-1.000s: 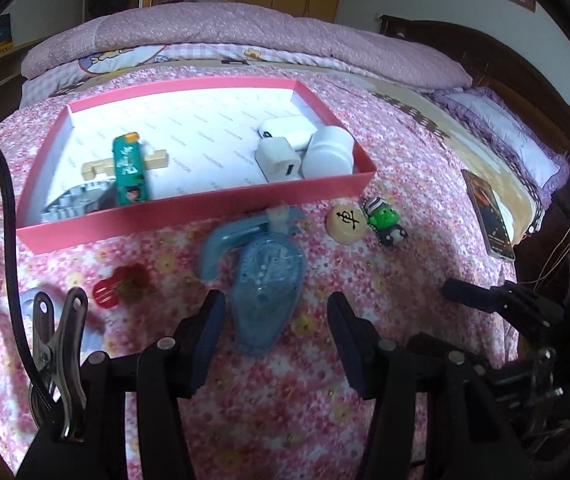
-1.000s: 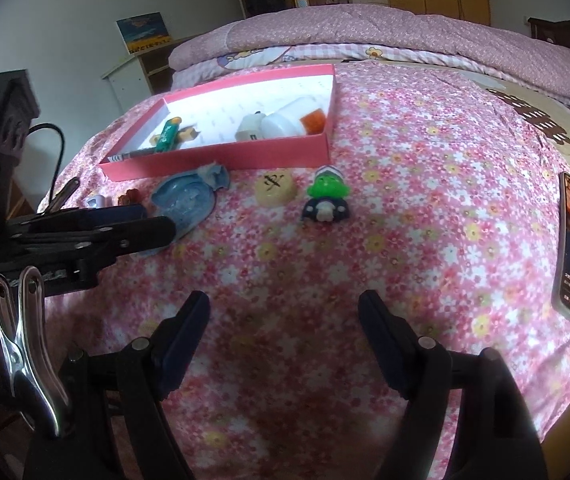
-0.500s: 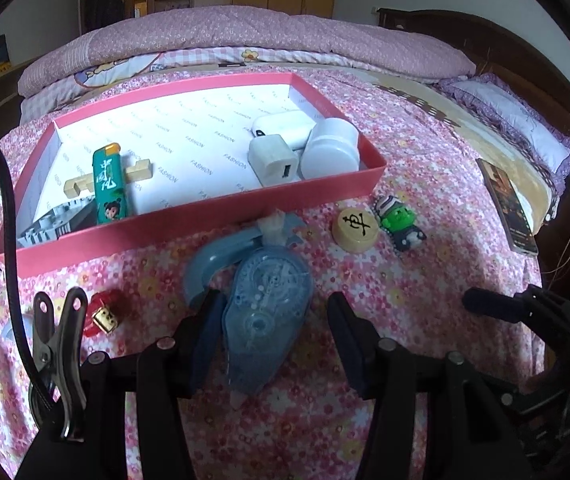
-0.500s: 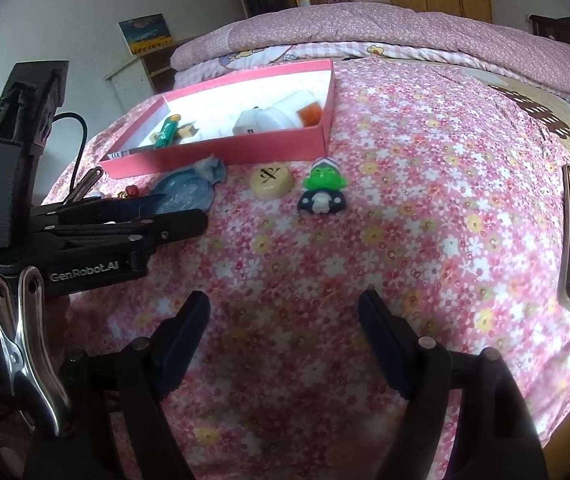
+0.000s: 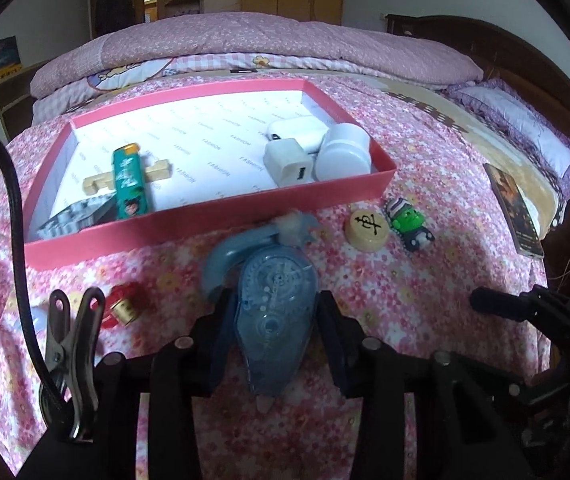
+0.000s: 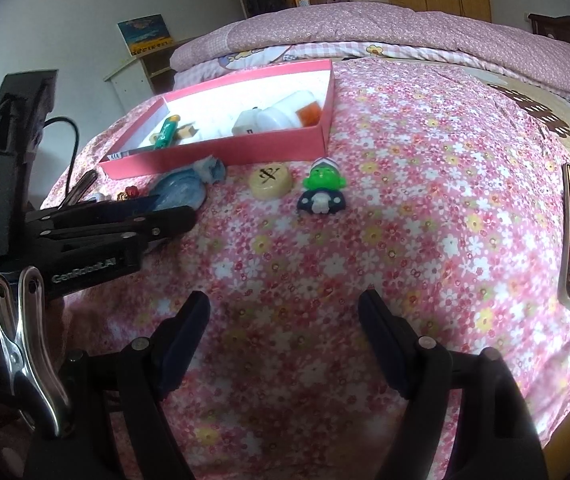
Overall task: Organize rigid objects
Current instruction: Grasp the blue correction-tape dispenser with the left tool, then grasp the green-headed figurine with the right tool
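Left tongs (image 5: 275, 316): fingers straddle blue tape dispenser (image 5: 273, 312) at lower centre of frame, pads at or near its flanks; contact unclear, cannot tell if clamped. Dispenser lies flat on bed, long axis along fingers, tip toward camera.

Right tongs (image 6: 285, 336): apart, nothing between, well clear of dispenser. Left is nearer.

Beyond, mid-frame: pink box (image 5: 205, 216), judged destination.

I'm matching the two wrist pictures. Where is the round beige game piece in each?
Left wrist: beige game piece right of center, on the bedspread before the pink box's right corner.
Right wrist: same piece center-left, below the box's front wall.
Shared landmark: green toy figure beside it.
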`<state>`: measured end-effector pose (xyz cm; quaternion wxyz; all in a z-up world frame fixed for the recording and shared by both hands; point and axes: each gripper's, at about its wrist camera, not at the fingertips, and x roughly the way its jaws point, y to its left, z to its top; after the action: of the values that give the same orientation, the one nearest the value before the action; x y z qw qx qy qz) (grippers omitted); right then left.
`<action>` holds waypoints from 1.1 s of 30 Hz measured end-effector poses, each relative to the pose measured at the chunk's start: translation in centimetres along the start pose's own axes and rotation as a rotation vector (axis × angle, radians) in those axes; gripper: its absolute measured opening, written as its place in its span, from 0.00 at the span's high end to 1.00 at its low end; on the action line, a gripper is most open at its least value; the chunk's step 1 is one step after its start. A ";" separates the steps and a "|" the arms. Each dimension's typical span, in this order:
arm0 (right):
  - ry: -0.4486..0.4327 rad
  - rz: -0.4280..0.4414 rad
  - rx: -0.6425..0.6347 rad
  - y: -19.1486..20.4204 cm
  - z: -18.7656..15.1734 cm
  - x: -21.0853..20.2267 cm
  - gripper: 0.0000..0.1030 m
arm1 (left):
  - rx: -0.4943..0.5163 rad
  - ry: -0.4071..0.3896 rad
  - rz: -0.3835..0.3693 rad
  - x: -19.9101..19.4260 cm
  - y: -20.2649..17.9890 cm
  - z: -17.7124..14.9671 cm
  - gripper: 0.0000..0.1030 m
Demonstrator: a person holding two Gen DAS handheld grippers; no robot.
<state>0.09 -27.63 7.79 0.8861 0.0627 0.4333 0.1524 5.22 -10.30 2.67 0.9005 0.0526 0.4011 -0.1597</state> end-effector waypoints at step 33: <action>-0.010 -0.141 -0.044 -0.4 6.4 4.6 0.63 | -0.060 -0.029 0.038 -1.6 2.8 -2.5 0.58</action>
<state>7.85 -26.41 8.23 0.8980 0.0134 0.4286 0.0989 3.37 -6.69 2.03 0.9102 0.0310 0.3916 -0.1312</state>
